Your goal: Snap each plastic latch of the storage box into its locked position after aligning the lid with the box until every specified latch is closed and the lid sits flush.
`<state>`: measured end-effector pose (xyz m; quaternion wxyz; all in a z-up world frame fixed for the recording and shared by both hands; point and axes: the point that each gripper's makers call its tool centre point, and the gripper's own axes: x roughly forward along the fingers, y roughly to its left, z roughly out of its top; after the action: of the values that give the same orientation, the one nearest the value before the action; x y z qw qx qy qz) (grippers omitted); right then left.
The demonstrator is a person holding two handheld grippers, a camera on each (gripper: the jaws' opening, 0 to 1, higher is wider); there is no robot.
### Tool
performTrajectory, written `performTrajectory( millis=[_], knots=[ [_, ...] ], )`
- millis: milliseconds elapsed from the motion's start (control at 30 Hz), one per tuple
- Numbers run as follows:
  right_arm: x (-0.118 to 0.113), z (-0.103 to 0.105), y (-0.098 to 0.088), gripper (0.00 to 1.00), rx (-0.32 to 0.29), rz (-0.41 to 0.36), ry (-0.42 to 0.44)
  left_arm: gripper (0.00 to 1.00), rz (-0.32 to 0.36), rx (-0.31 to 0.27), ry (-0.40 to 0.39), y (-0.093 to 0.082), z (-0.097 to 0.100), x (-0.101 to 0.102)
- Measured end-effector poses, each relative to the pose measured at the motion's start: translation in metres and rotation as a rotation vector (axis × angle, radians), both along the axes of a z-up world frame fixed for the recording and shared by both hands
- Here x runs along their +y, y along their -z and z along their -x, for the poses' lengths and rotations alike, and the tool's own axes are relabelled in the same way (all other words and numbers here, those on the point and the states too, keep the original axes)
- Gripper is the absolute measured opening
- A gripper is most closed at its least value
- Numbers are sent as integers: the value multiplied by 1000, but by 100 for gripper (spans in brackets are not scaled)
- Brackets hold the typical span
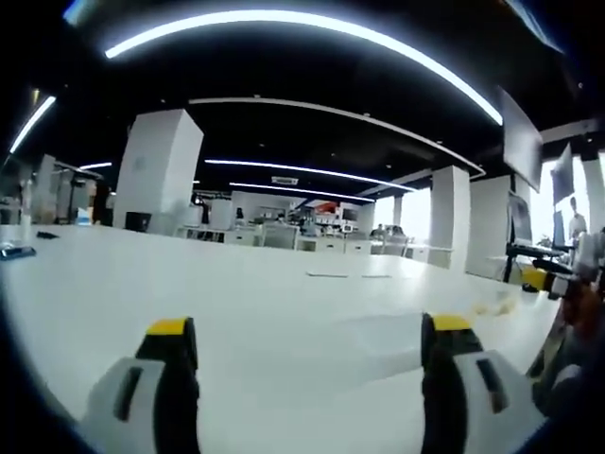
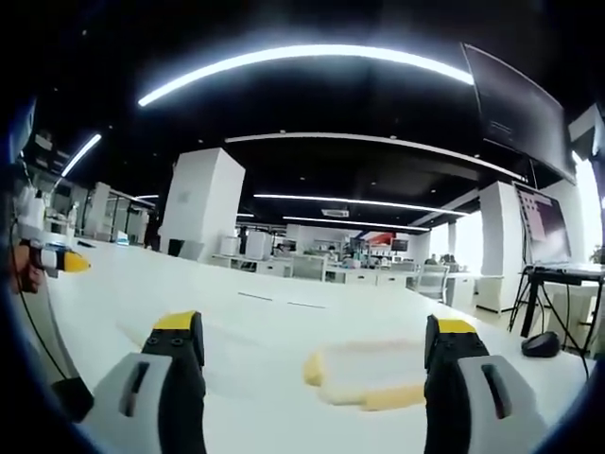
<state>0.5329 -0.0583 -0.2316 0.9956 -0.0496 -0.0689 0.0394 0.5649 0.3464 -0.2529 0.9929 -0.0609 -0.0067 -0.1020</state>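
White and broad, the bench [image 1: 284, 312] runs away from the camera toward an open office with square white pillars, rows of distant desks and long curved ceiling lights overhead.

In the left gripper view, a small dark object [image 1: 17, 252] lies at the far left edge of the bench. The left gripper [image 1: 317, 355] rises from the bottom, its two yellow-tipped fingers [image 1: 170, 340] spread wide apart with bare bench surface between them, holding nothing. Ahead of the right finger lies a faint, clear rectangular shape [image 1: 378, 336], blurred and hard to make out; it may be the lid or the box, but I cannot tell which. At the far right edge, part of the other gripper [image 1: 539, 277] comes in with a yellow tip, beside a dark tripod stand.

In the right gripper view, the other gripper's yellow tip [image 2: 66, 262] shows at the far left. The right gripper [image 2: 317, 355] has its fingers [image 2: 175, 336] spread wide as well, gripping nothing. Between them, nearer the right finger, a blurred pale object with yellowish edges [image 2: 364, 378] rests on the bench; it appears to be the storage box or its lid, too smeared to show latches. At the far right, a dark rounded item [image 2: 541, 345] sits near a stand [image 2: 553, 293] and a large screen [image 2: 548, 227].
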Motion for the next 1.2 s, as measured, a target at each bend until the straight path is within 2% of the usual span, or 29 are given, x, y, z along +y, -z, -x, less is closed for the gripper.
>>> performTrajectory(
  millis=[433, 800, 1200],
  knots=[
    [-15, 0, 5, 99, -11, 22, 28, 100, -5, 20, 33, 4, -3, -12],
    [-39, -2, 17, 99, 19, 55, 82, 100, -15, 41, 83, 14, -11, -33],
    [-57, -2, 20, 99, 33, 83, 107, 100, -47, 38, 143, 10, -22, -53]
  ],
)
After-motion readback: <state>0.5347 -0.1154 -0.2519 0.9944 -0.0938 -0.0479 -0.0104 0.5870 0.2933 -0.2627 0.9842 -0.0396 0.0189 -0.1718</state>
